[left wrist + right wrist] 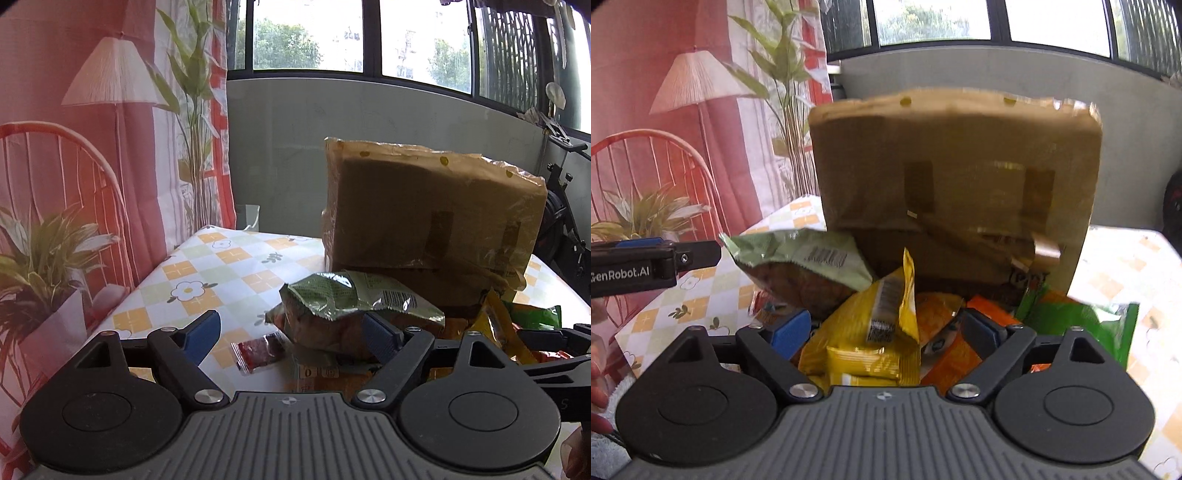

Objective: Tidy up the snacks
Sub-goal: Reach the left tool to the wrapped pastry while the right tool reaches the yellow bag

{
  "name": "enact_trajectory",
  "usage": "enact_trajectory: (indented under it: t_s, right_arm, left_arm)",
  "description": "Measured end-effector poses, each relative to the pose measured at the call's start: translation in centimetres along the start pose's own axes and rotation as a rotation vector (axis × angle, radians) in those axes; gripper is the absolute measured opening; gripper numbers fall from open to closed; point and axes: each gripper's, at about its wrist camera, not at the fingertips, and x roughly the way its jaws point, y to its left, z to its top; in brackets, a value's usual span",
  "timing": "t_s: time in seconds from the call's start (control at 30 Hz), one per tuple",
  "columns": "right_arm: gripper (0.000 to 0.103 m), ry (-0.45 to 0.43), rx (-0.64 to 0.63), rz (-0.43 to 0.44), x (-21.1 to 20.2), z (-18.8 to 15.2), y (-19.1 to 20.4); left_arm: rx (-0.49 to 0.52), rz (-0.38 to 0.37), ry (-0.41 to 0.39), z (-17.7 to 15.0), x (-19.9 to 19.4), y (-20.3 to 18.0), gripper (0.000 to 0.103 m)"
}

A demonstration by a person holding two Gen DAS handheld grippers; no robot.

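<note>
The left tongs [295, 332] stand wide apart, holding nothing, a green snack bag [347, 310] lying between them on the counter [207, 273]. The right tongs [890, 330] gape around a yellow packet [871, 343], unpressed, before a brown parcel [956, 192]

Your left gripper [291, 332] and right gripper [886, 332] look alike: black linkage arms with silver pivot screws, round black housings, a ribbed grey body and blue finger pads [201, 334]. Seen side-on from the right wrist, the left one reads "GenRobot.AI" in white lettering.
</note>
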Motion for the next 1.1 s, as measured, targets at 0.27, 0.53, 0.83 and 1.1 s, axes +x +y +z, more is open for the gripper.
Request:
enact_trajectory:
  t_s: [0.27, 0.53, 0.83, 1.1]
  right_arm:
    - [0.089, 0.0, 0.064, 0.068, -0.2, -0.3, -0.7]
    - [0.089, 0.041, 0.068, 0.107, 0.3, -0.8, -0.5]
    - [0.089, 0.121, 0.052, 0.143, 0.1, -1.5, -0.4]
    - [0.08, 0.171, 0.093, 0.185, 0.6, -1.9, -0.8]
  left_arm:
    - [-0.004, -0.001, 0.085, -1.2, 0.9, 0.0, 0.084]
    - [-0.002, 0.003, 0.036, -1.2, 0.3, -0.7, 0.084]
    - [0.012, -0.021, 0.075, -1.8, 0.6, -1.7, 0.084]
    - [0.006, -0.025, 0.096, -2.1, 1.0, -1.5, 0.084]
